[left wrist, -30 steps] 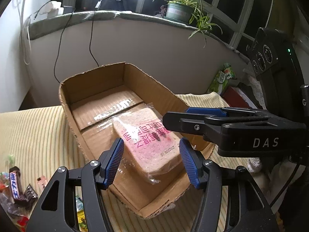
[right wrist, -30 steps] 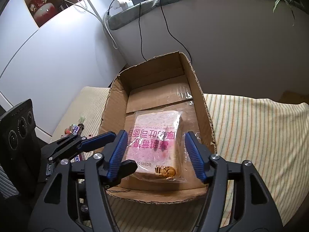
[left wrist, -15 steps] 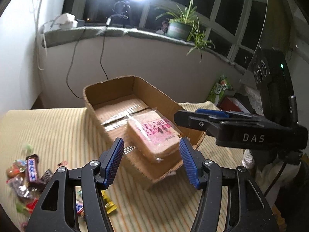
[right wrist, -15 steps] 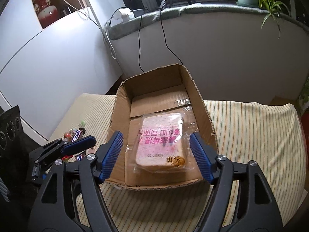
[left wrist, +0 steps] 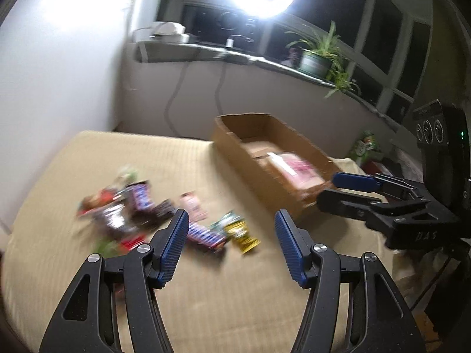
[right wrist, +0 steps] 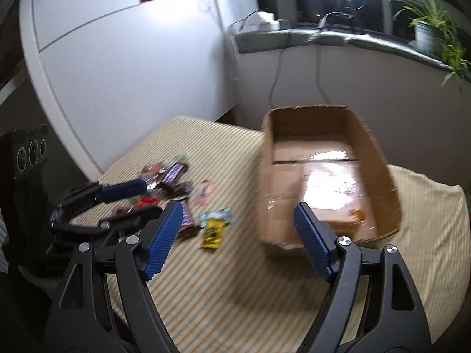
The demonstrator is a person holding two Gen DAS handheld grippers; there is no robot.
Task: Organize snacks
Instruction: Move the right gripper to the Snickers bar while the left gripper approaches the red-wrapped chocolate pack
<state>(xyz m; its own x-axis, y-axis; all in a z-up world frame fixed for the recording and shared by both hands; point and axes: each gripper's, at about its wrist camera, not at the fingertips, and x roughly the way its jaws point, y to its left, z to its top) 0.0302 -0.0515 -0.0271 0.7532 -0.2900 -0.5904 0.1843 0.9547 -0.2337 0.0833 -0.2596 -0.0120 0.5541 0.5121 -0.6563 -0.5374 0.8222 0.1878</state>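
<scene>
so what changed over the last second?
Both grippers, left gripper and right gripper, pulled back from the cardboard box and swung left toward the loose snack pile. Both jaws open and empty throughout. The bread pack stayed in the box.

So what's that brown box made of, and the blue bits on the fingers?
The box looks like plain corrugated cardboard: matte brown, with ragged torn top edges and a strip of glossy tape along its floor. The blue pads on the fingers look like ribbed rubber or soft plastic, judging by their fine grooves and dull sheen; the frames behind them seem hard black plastic.
</scene>
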